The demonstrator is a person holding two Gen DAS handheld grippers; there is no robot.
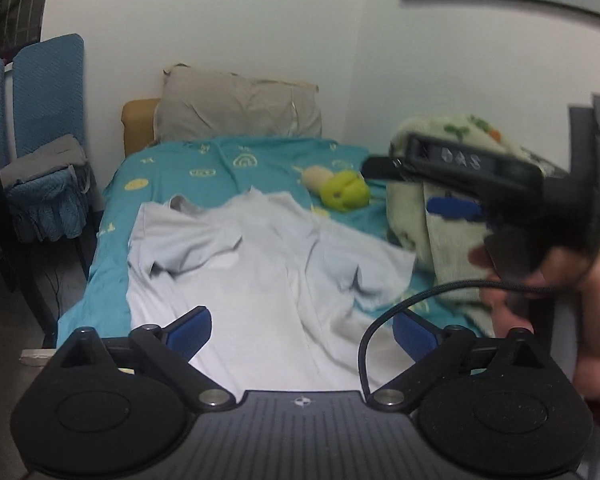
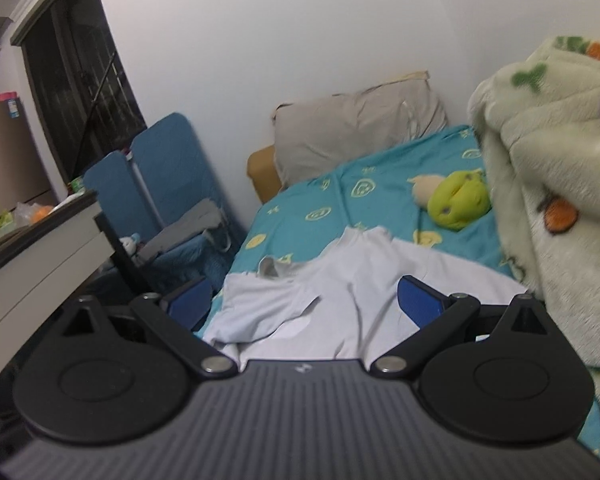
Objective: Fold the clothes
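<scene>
Pale-blue cloth, a shirt (image 1: 260, 272), lies spread and rumpled on a teal bed sheet (image 1: 204, 156), its collar (image 1: 180, 202) toward the pillow (image 1: 236, 104) and both short sleeves already turned in over the body. Neither tool holds it. The left gripper (image 1: 302, 330) hangs above the lower half of the shirt with its blue pads spread wide and nothing between them. The right gripper (image 2: 304, 304), seen from its own camera, is likewise spread and empty above the shirt's near edge; in the left view it shows side-on at the right of the bed, carried by a hand (image 1: 540, 280) with a cable (image 1: 380, 320) looping below it.

A green plush toy (image 1: 344, 190) rests on the sheet just beyond the shirt, and a fleece blanket (image 2: 552, 184) is heaped along the wall side, touching or overlapping the shirt's right edge. Blue chairs (image 1: 48, 92) stand beside the bed.

The shirt looks thin, light and limp: it should lift with little effort but sag, crease and slide on itself, so a single pinch would let it droop. The likely sound hold is one corner of the hem in each gripper, pinched through both layers, then carried up toward the collar. The hem itself is hidden beneath the left tool.
</scene>
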